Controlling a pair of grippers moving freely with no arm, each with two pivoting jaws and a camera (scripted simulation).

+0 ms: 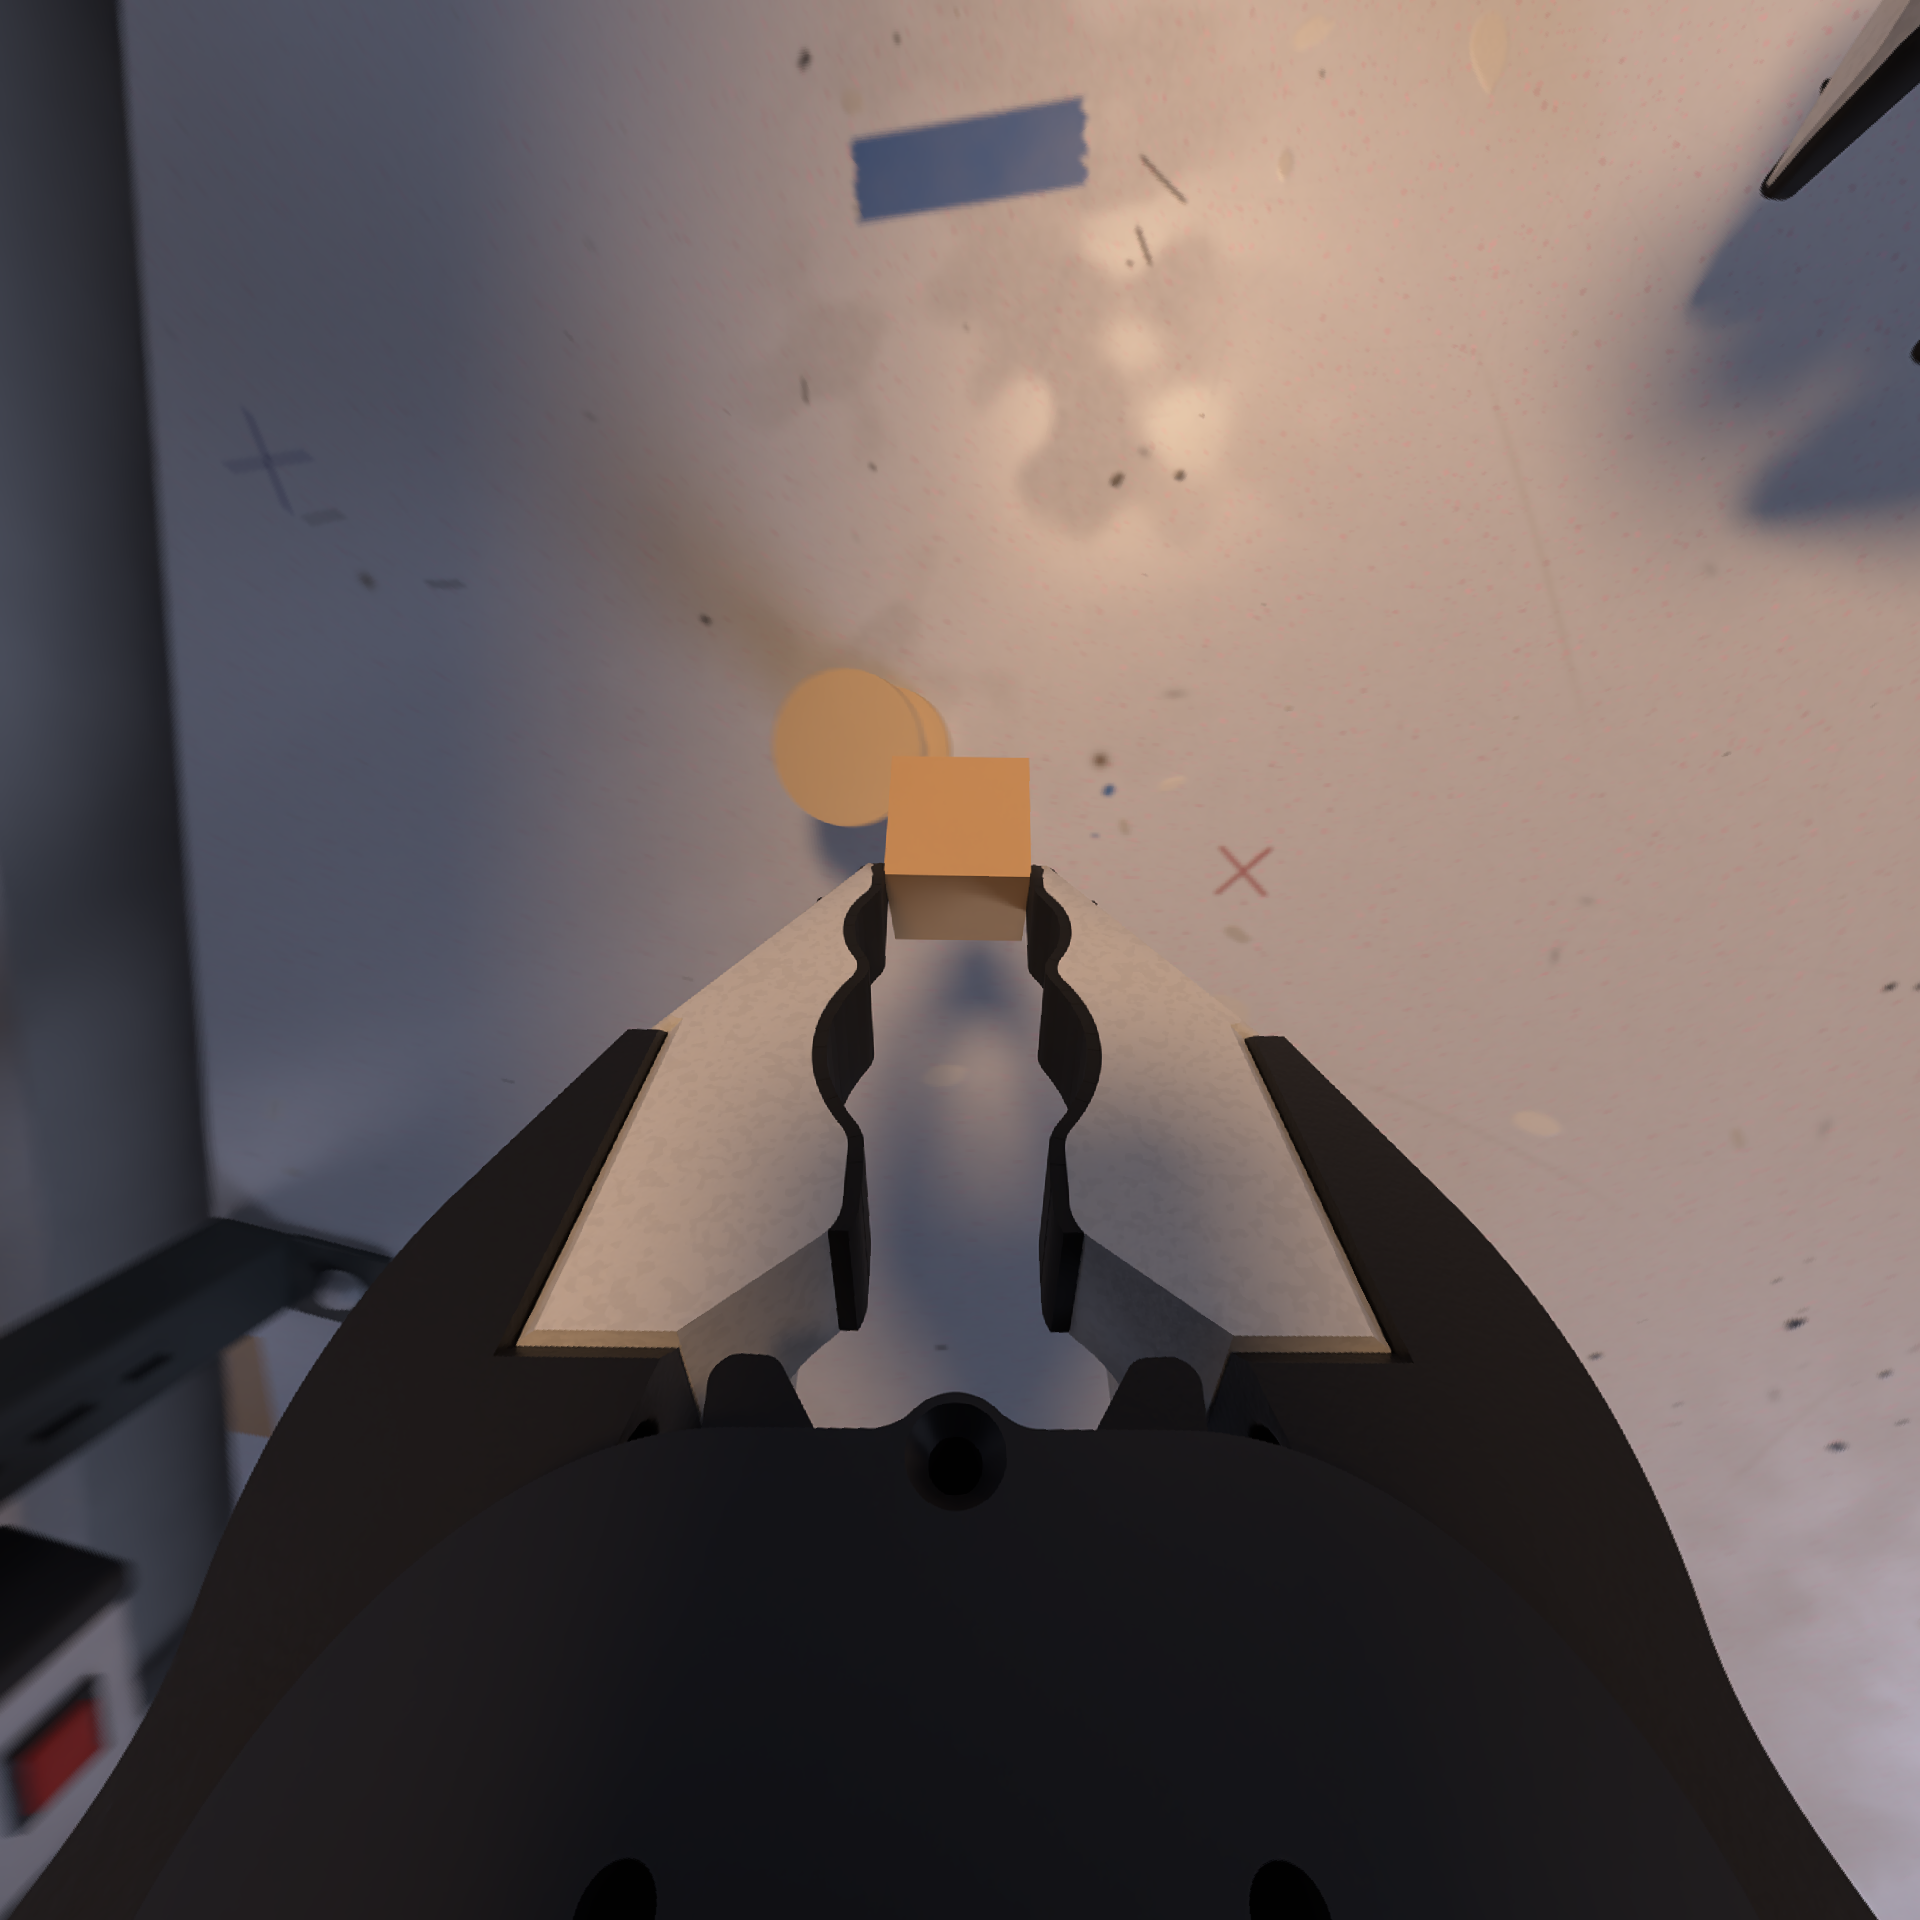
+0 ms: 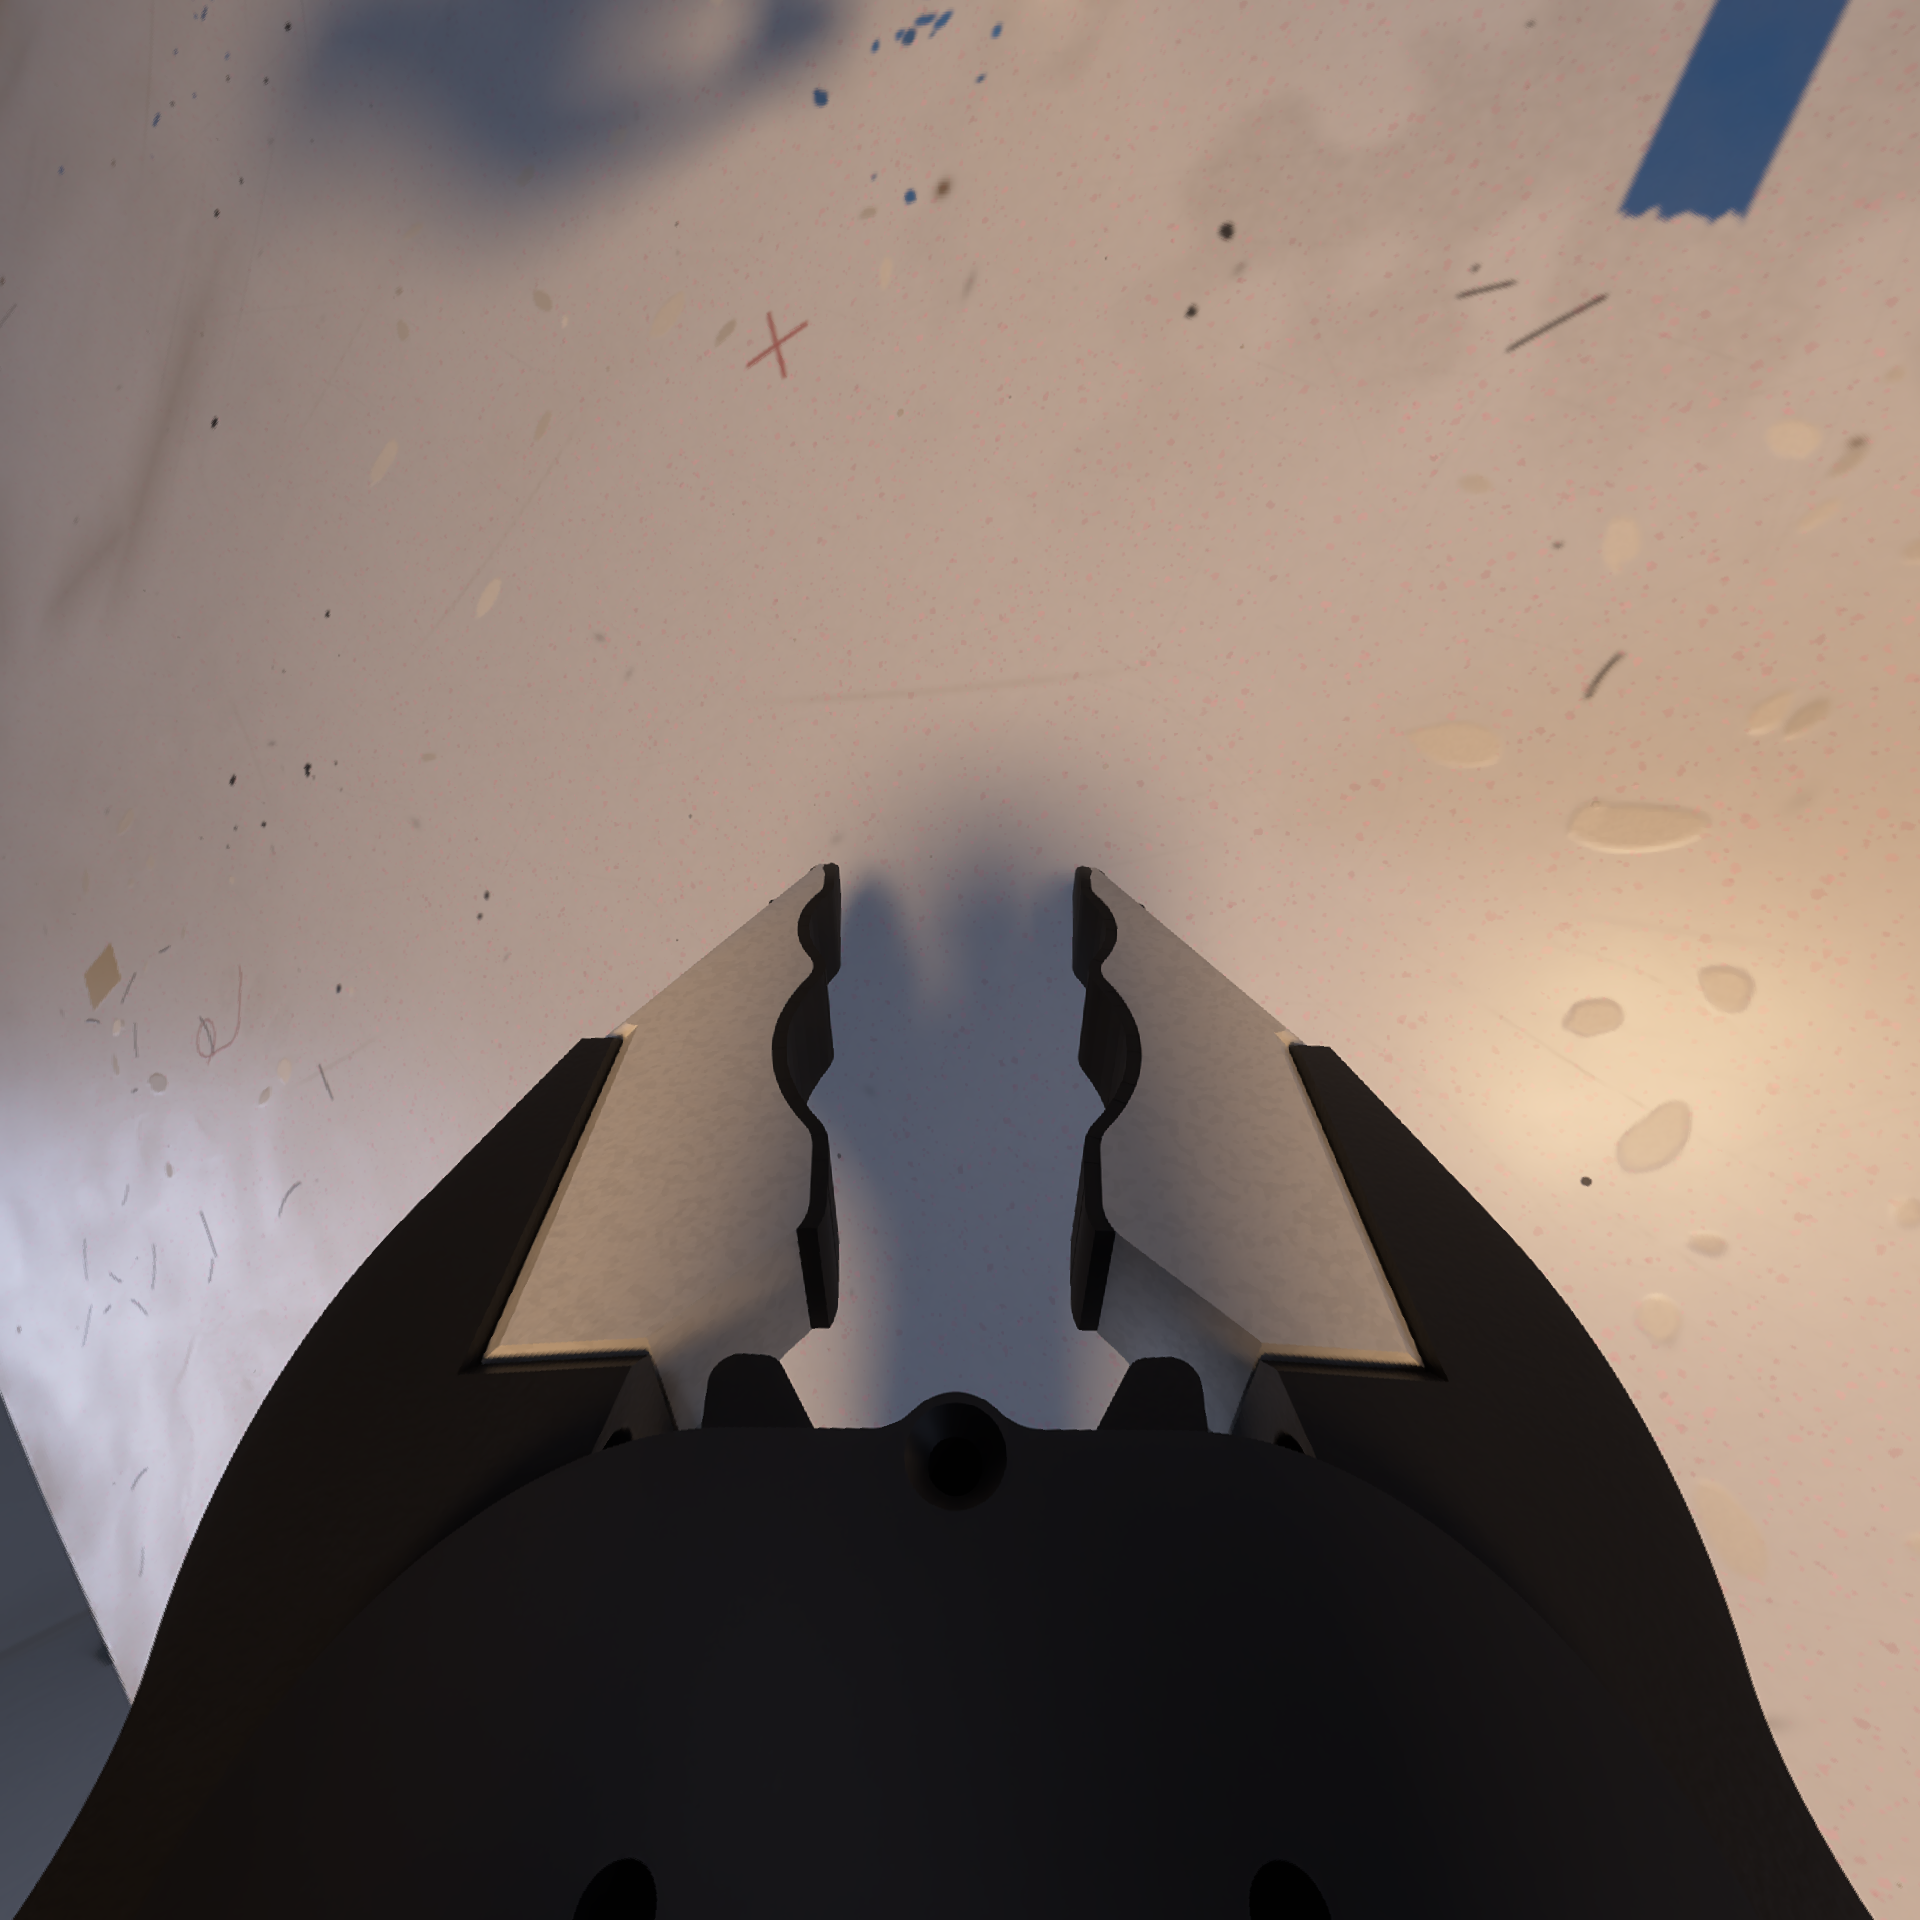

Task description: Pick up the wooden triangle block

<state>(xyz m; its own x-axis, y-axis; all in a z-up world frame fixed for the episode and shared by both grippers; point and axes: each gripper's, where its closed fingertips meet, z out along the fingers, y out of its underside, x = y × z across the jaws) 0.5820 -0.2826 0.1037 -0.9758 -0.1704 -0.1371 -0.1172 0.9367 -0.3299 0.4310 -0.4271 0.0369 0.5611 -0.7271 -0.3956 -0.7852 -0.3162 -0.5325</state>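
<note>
In the left wrist view my left gripper point(image 1: 956, 885) is shut on the wooden triangle block point(image 1: 958, 821). The block sits between the fingertips, with an orange face on top and a paler face below. It is held above the white speckled table point(image 1: 1455, 727), and its shadow falls on the table between the fingers. A pale round wooden block point(image 1: 831, 743) lies blurred on the table just behind and to the left. In the right wrist view my right gripper point(image 2: 956, 883) is open and empty above the bare table point(image 2: 935, 571).
A strip of blue tape point(image 1: 971, 158) and a red cross mark point(image 1: 1243, 871) are on the table; both show in the right wrist view too, the tape point(image 2: 1725, 114) and the cross point(image 2: 776, 344). A grey post point(image 1: 62, 623), a black bracket point(image 1: 156, 1320) and a white box with a red switch point(image 1: 57, 1756) stand at the left. The other gripper point(image 1: 1839, 94) shows at top right.
</note>
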